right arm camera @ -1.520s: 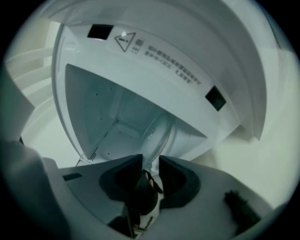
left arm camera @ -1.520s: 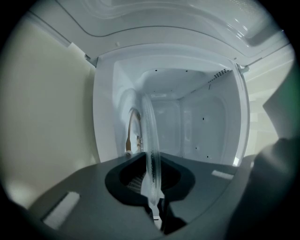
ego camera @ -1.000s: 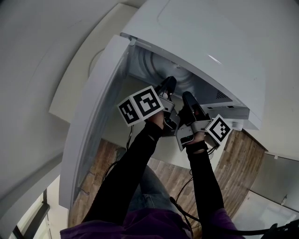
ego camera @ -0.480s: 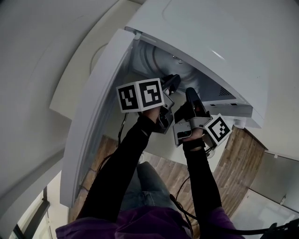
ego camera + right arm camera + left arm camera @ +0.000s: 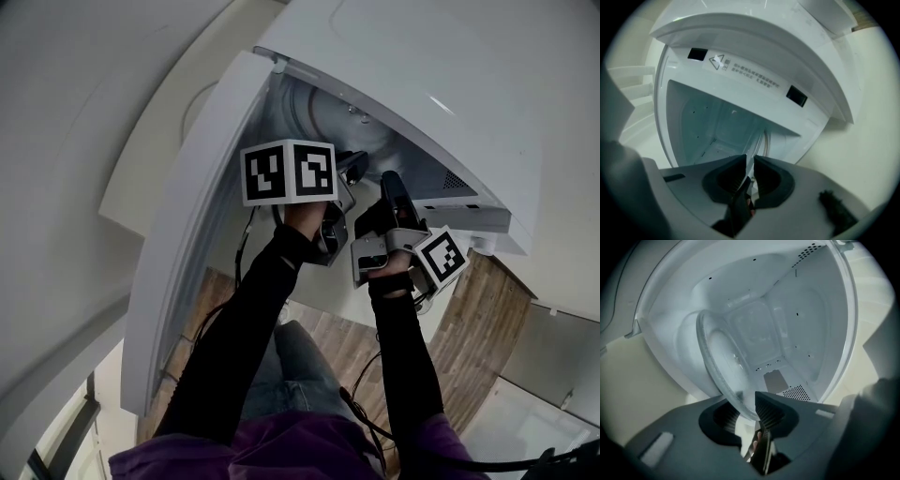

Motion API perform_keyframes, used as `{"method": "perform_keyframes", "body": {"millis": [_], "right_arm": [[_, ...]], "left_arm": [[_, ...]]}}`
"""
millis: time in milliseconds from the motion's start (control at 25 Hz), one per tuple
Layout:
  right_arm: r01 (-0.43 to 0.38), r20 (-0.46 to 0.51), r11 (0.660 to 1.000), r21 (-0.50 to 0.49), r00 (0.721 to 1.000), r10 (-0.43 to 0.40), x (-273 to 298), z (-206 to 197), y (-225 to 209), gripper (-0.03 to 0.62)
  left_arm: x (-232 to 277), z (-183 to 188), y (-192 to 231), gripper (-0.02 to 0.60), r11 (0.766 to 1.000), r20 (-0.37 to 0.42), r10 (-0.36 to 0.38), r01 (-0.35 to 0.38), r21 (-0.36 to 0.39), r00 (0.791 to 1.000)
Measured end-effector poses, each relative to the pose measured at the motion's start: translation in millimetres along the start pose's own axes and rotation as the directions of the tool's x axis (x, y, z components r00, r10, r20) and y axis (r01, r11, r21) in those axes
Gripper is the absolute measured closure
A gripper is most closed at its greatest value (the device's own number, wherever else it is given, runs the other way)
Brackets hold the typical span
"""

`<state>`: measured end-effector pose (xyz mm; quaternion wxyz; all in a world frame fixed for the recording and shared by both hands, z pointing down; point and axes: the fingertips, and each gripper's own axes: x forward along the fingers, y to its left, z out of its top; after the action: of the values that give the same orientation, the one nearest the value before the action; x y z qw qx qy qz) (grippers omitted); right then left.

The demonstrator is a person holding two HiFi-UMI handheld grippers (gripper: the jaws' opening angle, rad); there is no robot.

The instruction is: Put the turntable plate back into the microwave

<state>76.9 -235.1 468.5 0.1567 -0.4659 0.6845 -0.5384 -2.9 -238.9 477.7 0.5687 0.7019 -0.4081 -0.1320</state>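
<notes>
Sleeves (image 5: pixel 248 328) in black run up from a purple top to two grippers held side by side at the mouth of the open microwave (image 5: pixel 422 75), above a wood floor (image 5: pixel 469 319). The left gripper (image 5: pixel 746 409), with its marker cube (image 5: pixel 289 172) turned up, has just been opening its jaws: they stand a little apart with the rim of the clear glass plate (image 5: pixel 724 357) running between them, and a gap shows beside the rim. The right gripper (image 5: pixel 750 164), just beside it, has just been closing its jaws: they are almost together, and the plate's thin edge runs into the slit between them, where the pads look to press on it. From both grippers the plate reaches into the white cavity (image 5: pixel 797 324), most of its disc already past the door frame; whether it lies flat on the cavity floor cannot be told. The door (image 5: pixel 197 225) hangs wide open at the left. Beyond the plate a perforated patch (image 5: pixel 797 392) and small holes mark the cavity walls.
</notes>
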Motion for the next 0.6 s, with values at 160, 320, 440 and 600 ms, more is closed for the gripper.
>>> {"method": "perform_keyframes", "body": {"millis": [160,320,440,600], "right_arm": [[0.013,0.015,1.0,-0.003,1.0,-0.013,1.7,4.1,-3.6,0.537],[0.018,0.031,0.999,-0.027,0.999,-0.017,2.8,7.8,-1.9,0.539],[0.015,0.027,0.999,-0.041,1.0,-0.014,3.2,8.1,-0.7,0.537],[-0.014,-0.012,0.999,-0.035,1.0,0.014,0.5,3.2,-3.1,0.537]], "left_arm": [[1.4,-6.0,-1.6,0.471,1.0,-0.024,-0.012,0.013,0.028,1.0],[3.4,-7.0,-2.4,0.472,1.0,-0.05,-0.028,0.028,0.0,0.998],[4.1,-5.5,-1.9,0.489,0.997,-0.037,-0.043,0.041,-0.068,0.998],[4.3,-5.6,1.6,0.508,0.992,0.002,-0.027,0.028,-0.123,1.0]]}}
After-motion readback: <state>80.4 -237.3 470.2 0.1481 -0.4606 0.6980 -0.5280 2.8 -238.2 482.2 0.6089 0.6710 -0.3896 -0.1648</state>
